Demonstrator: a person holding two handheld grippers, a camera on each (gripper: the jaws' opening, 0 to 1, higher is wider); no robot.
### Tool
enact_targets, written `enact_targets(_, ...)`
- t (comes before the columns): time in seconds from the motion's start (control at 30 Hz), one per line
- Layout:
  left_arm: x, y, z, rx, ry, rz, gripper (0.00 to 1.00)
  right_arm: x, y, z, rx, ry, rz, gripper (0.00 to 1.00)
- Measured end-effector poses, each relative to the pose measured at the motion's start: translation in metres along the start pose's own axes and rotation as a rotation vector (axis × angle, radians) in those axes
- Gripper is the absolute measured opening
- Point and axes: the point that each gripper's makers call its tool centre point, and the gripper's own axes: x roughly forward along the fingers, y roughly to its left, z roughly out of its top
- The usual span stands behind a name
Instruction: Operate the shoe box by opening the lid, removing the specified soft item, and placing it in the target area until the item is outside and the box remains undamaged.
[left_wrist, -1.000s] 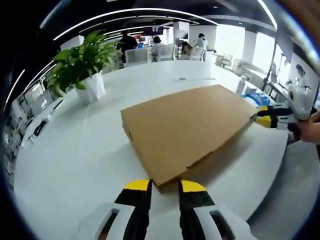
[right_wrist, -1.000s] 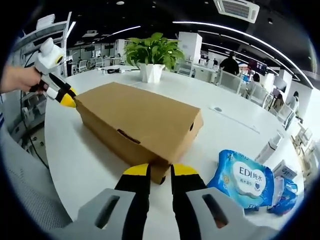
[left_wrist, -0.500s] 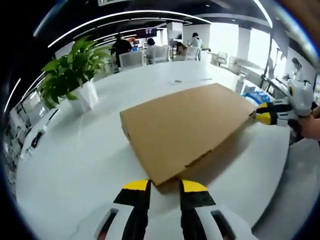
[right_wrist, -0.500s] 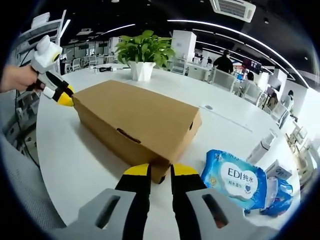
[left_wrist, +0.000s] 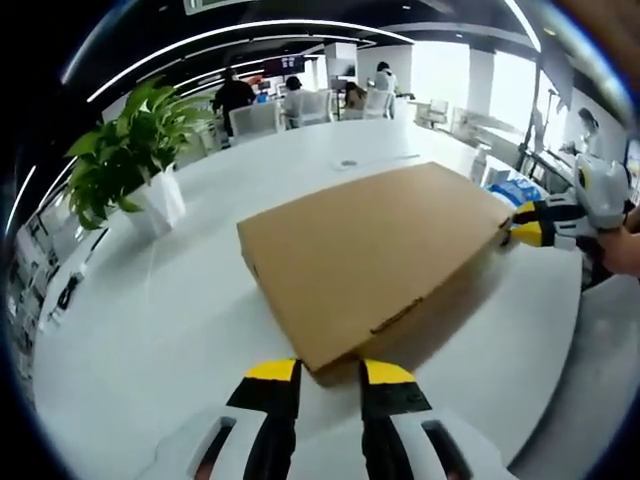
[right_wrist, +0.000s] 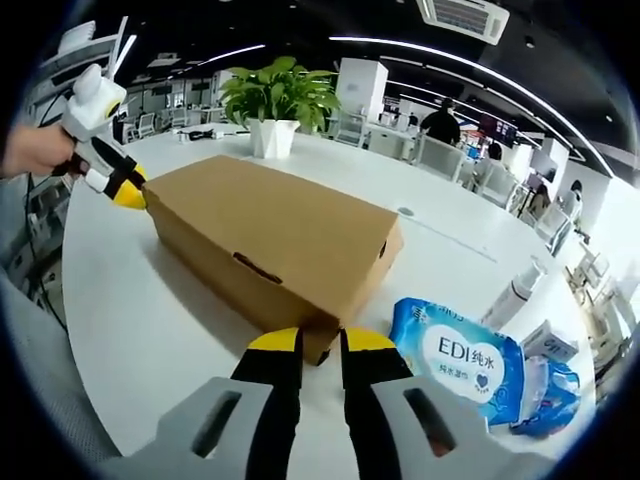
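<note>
The closed cardboard box (right_wrist: 270, 245) hides whatever is inside. Behind the blue wipes pack (right_wrist: 460, 362), other packets are partly covered and unreadable.

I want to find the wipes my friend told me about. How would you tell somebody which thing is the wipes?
Start at the big round white table and find the long brown cardboard shoe box in its middle. Just beside the box's near corner lies a soft blue-and-white plastic pack of wipes. It is the one printed with large "EDI" letters, bigger than the small packets behind it.
</note>
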Motion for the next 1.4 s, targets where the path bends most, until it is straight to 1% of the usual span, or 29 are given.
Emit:
enact_targets(0.23,0.002,0.000,0.002,0.005,0.003,0.000,0.23,0.004,-0.004,0.000,0.008,0.001,-0.003,0.13)
enact_targets(0.37,0.002,0.000,-0.002,-0.017,0.001,-0.008,0.24,0.005,-0.003,-0.005,0.013,0.020,-0.006,0.11)
enact_targets(0.5,0.001,-0.004,-0.007,-0.017,0.010,-0.007,0.26,0.003,-0.002,-0.007,0.029,0.017,-0.008,0.17)
enact_targets(0.67,-0.005,-0.002,-0.015,-0.039,0.009,-0.004,0.30,-0.002,-0.003,-0.011,0.045,0.024,-0.017,0.24)
enact_targets(0.87,-0.019,-0.002,-0.014,-0.075,-0.030,0.012,0.36,-0.012,-0.008,-0.018,0.086,0.035,-0.041,0.38)
enact_targets(0.93,-0.022,-0.002,-0.015,-0.078,-0.034,0.022,0.38,-0.017,-0.008,-0.023,0.123,0.049,-0.051,0.45)
enact_targets(0.97,-0.024,-0.002,-0.017,-0.079,-0.035,0.027,0.39,-0.018,-0.009,-0.024,0.136,0.051,-0.053,0.46)
enact_targets(1.03,-0.028,-0.010,-0.019,-0.083,-0.037,0.026,0.40,-0.024,-0.012,-0.024,0.141,0.048,-0.066,0.46)
enact_targets(1.2,-0.035,-0.018,-0.024,-0.088,-0.040,0.023,0.41,-0.038,-0.015,-0.024,0.156,0.035,-0.083,0.48)
enact_targets(1.27,-0.038,-0.022,-0.024,-0.096,-0.048,0.020,0.42,-0.046,-0.018,-0.022,0.156,0.031,-0.093,0.48)
enact_targets(1.4,-0.044,-0.030,-0.023,-0.100,-0.061,0.012,0.43,-0.057,-0.023,-0.024,0.168,0.024,-0.110,0.50)
